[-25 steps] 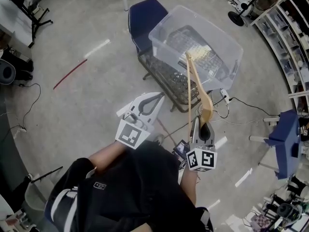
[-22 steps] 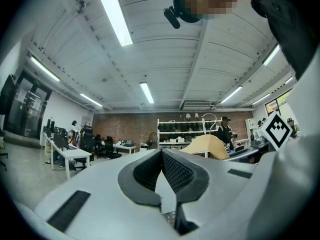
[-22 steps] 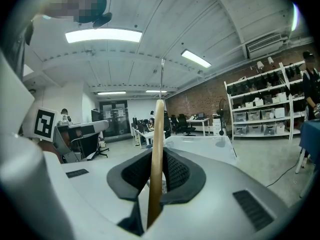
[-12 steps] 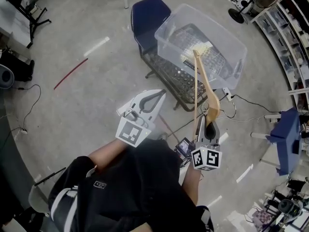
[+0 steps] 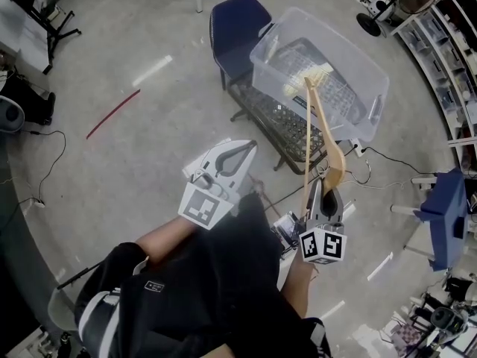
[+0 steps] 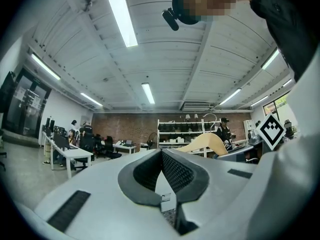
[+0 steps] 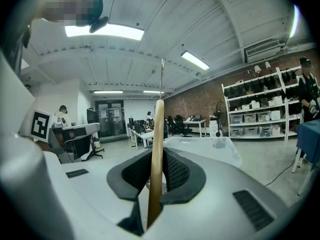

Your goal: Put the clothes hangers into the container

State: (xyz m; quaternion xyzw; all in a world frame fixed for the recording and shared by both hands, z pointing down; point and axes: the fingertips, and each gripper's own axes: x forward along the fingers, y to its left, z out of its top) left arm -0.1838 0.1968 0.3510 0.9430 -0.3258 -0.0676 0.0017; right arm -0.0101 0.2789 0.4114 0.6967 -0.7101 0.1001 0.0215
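Observation:
My right gripper (image 5: 326, 194) is shut on a wooden clothes hanger (image 5: 323, 129), which stands up from its jaws with the far end over the near rim of the clear plastic container (image 5: 365, 58). In the right gripper view the hanger (image 7: 157, 149) runs as a thin edge between the pads, and the container (image 7: 215, 146) lies just beyond. A pale hanger (image 5: 304, 79) lies inside the container. My left gripper (image 5: 237, 154) is held to the left, shut with nothing in it; its pads (image 6: 175, 171) meet, and the wooden hanger (image 6: 205, 143) shows to its right.
The container rests on a dark wire rack (image 5: 272, 118) beside a blue chair (image 5: 237, 24). Cables and a power strip (image 5: 356, 149) lie on the floor at the right, near a blue table (image 5: 445, 203). A red strip (image 5: 112, 114) lies on the floor at the left.
The right gripper and its hanger have shifted a little right and toward the container; the hanger's far end now reaches over the rim. The left gripper has hardly moved.

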